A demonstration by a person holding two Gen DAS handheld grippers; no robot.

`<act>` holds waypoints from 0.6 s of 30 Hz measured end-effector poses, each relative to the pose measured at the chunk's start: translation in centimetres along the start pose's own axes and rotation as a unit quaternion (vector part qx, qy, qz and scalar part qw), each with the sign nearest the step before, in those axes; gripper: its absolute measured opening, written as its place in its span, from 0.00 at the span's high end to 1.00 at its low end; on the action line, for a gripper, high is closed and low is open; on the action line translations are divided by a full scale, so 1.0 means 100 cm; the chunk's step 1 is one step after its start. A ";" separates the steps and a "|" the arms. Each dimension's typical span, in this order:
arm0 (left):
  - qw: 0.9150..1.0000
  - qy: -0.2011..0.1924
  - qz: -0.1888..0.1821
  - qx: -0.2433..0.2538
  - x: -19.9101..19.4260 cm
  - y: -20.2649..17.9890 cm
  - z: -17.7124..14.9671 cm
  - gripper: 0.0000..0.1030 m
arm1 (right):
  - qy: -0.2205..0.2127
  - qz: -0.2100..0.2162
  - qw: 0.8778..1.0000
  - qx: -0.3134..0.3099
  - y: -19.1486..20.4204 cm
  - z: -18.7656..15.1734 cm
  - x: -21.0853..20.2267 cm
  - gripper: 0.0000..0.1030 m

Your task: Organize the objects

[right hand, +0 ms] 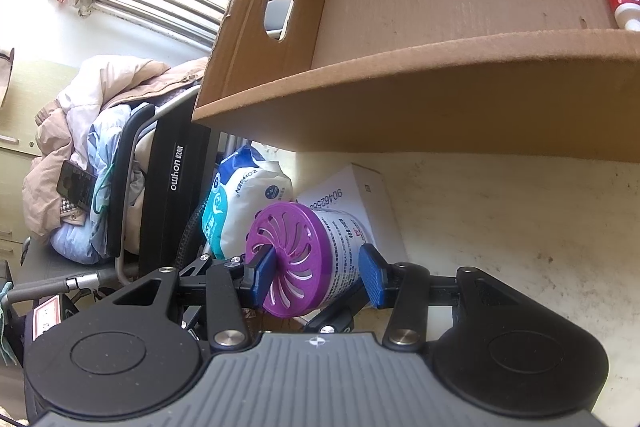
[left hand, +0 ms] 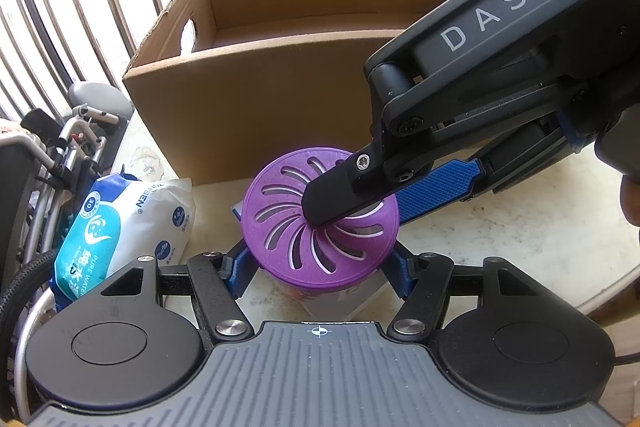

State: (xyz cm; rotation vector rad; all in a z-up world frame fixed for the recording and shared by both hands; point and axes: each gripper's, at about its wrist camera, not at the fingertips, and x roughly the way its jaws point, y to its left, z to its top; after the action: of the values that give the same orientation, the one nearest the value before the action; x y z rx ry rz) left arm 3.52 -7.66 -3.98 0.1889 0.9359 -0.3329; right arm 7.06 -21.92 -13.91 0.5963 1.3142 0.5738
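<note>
Pale countertop point(left hand: 500, 227): purple-lidded canister point(left hand: 320, 219) between both grippers' jaws, before cardboard box point(left hand: 256, 99).
</note>
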 end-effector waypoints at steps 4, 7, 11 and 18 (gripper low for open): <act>1.000 0.001 -0.003 -0.002 0.001 0.001 0.000 0.37 | 0.001 -0.001 1.000 -0.001 0.000 0.001 0.000 0.52; 1.000 0.000 -0.003 -0.001 0.001 0.002 0.000 0.37 | 0.001 -0.001 1.000 -0.001 0.000 0.001 0.001 0.52; 1.000 0.000 -0.003 -0.001 0.001 0.002 -0.001 0.37 | 0.000 -0.001 1.000 -0.002 0.000 0.001 0.001 0.51; 1.000 -0.001 -0.002 0.001 0.001 0.002 -0.001 0.37 | 0.000 -0.003 1.000 -0.005 0.002 0.001 0.000 0.51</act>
State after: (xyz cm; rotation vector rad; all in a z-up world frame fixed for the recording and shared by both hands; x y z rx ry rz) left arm 3.57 -7.50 -4.07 0.1879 0.9350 -0.3384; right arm 7.19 -21.78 -13.78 0.5847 1.3119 0.5758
